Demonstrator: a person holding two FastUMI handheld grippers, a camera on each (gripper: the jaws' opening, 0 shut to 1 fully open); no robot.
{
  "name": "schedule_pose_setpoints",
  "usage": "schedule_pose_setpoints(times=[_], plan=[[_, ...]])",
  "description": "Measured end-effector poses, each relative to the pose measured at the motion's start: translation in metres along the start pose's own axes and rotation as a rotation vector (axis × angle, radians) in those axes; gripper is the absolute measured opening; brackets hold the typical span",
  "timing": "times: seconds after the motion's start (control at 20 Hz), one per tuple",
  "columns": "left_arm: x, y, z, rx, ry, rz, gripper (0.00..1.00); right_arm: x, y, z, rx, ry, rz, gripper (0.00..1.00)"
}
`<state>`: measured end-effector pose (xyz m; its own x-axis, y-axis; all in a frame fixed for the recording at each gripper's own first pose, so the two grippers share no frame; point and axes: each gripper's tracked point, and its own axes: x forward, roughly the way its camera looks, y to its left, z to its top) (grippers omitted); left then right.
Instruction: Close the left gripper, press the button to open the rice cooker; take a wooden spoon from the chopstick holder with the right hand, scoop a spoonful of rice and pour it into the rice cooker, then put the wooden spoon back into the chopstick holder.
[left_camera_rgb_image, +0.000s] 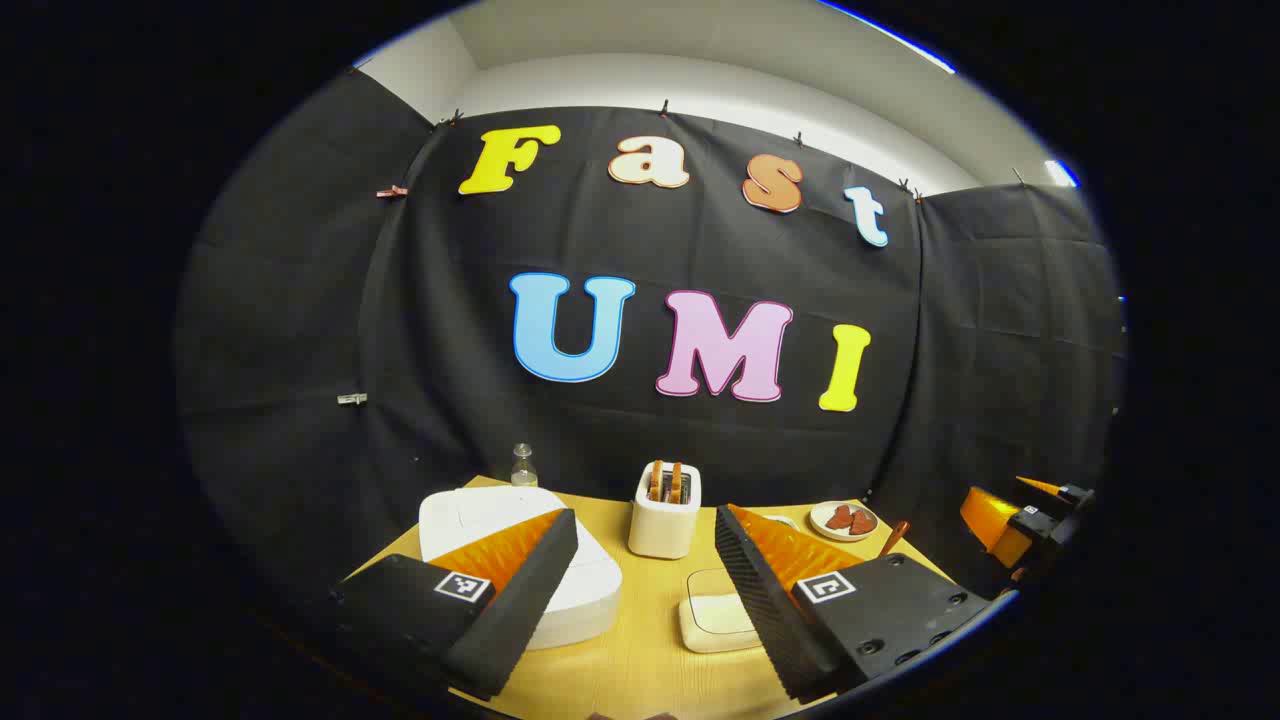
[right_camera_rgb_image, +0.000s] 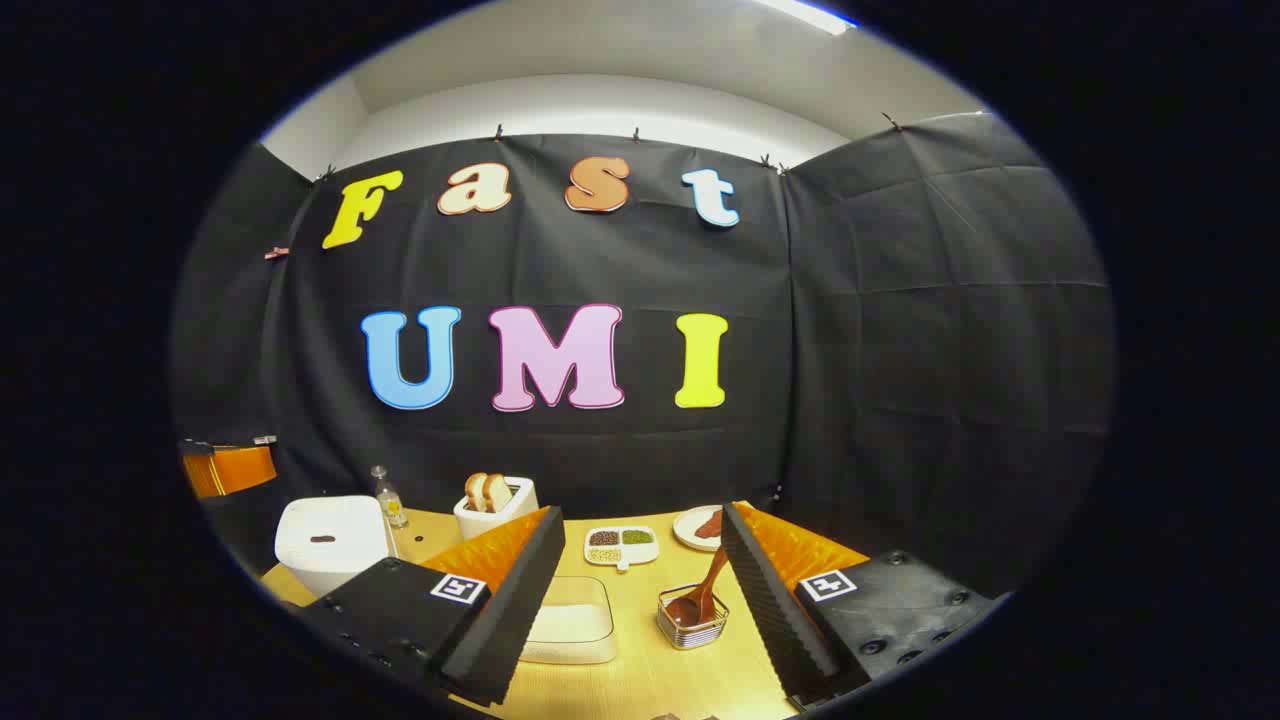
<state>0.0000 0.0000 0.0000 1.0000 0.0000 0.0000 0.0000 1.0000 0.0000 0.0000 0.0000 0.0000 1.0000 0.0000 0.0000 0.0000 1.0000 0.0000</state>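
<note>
I am holding both my left tongs (left_camera_rgb_image: 645, 590) and right tongs (right_camera_rgb_image: 640, 590) wide open above the worktop (right_camera_rgb_image: 640, 660), needing to close the left squarely before pressing the shut rice cooker (left_camera_rgb_image: 500, 520) just ahead.

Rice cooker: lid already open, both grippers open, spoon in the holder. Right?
Not quite. The rice cooker has its lid down, as the right gripper view shows; the button isn't pressed yet. The rest holds: the left gripper and right gripper are both open, and the spoon stands in the holder.
</note>
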Motion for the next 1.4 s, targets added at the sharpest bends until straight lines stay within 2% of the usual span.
schedule_pose_setpoints(times=[0.2, 0.25, 0.4, 0.5, 0.8, 0.95, 1.1, 1.4], plan=[[0.009, -0.008, 0.005, -0.028, -0.01, -0.03, 0.95, 0.006, -0.012, -0.004, 0.003, 0.02, -0.023, 0.97], [0.01, -0.007, 0.004, -0.032, -0.008, -0.027, 0.95, 0.007, -0.014, 0.0, -0.005, 0.011, -0.025, 0.94], [0.012, -0.01, 0.01, -0.05, -0.03, -0.056, 0.95, 0.013, -0.02, 0.01, -0.023, -0.013, -0.024, 0.97], [0.012, -0.002, 0.016, -0.049, -0.062, -0.039, 0.96, 0.017, -0.019, 0.016, -0.019, -0.035, -0.008, 0.97], [0.017, 0.013, 0.01, -0.054, -0.056, 0.013, 0.96, 0.025, -0.006, 0.011, -0.002, -0.014, 0.039, 0.97], [0.015, 0.016, 0.01, -0.072, -0.054, 0.006, 0.96, 0.026, 0.002, 0.013, -0.019, -0.023, 0.076, 0.97], [0.017, 0.03, 0.013, -0.058, -0.053, 0.036, 0.96, 0.026, 0.006, 0.014, -0.037, -0.018, 0.113, 0.97], [0.032, 0.051, 0.025, -0.058, -0.028, 0.037, 0.97, 0.028, 0.001, 0.01, -0.051, -0.005, 0.13, 0.97]])
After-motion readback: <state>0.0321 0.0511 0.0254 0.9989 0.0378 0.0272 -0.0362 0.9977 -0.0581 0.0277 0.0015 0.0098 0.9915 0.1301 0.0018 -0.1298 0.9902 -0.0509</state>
